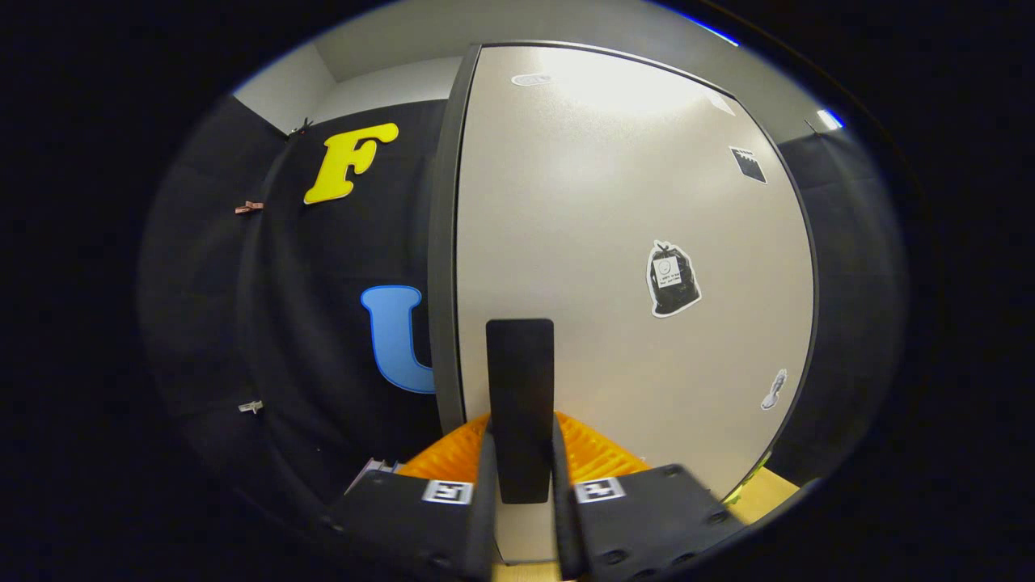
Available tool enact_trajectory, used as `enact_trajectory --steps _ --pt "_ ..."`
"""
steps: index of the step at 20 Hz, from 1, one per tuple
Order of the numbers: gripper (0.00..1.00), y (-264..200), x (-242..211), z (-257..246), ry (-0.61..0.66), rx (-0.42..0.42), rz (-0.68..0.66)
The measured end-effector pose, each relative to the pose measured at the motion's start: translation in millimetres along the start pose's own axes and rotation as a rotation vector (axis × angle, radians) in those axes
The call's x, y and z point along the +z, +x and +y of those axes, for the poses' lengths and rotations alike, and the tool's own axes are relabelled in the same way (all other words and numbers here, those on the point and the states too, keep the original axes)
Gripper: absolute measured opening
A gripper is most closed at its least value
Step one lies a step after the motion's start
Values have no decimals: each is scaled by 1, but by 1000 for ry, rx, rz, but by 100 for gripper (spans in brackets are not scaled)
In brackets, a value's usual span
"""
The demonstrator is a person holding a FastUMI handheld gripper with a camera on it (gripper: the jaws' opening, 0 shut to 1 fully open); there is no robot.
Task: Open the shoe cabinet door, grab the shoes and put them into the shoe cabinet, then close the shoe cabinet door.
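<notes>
The shoe cabinet door (631,202) is a pale, matt panel with a dark rim, standing close in front of me. A flat black handle (520,380) sticks out of the door's lower part. My gripper (521,432) is shut on this handle, and its fingers (483,485) press on the handle's left and right sides. The door's thick dark left edge (442,242) stands against the booth's black cloth wall. I cannot tell how far the door stands open.
Several stickers are on the door: a black bag-shaped sticker (673,279) right of the handle, a small pale sticker (775,390) lower right, a dark sticker (748,164) higher up. A strip of light wooden surface (768,493) shows beneath the door's right corner.
</notes>
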State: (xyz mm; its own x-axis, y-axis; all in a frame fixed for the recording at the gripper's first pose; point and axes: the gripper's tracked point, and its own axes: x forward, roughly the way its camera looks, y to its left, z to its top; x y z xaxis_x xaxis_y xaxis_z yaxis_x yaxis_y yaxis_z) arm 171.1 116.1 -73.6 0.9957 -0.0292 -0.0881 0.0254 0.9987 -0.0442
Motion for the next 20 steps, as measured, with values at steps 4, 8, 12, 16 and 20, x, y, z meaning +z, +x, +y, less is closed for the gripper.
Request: enact_trajectory --steps 4,8,12,16,20 --pt "28 -6 0 0 -12 28 10" --pt "28 -20 -1 0 11 66 27" --pt "28 -52 1 -7 25 103 26" --pt "28 -85 4 -21 41 136 34" --pt "28 -115 7 -38 40 171 44"
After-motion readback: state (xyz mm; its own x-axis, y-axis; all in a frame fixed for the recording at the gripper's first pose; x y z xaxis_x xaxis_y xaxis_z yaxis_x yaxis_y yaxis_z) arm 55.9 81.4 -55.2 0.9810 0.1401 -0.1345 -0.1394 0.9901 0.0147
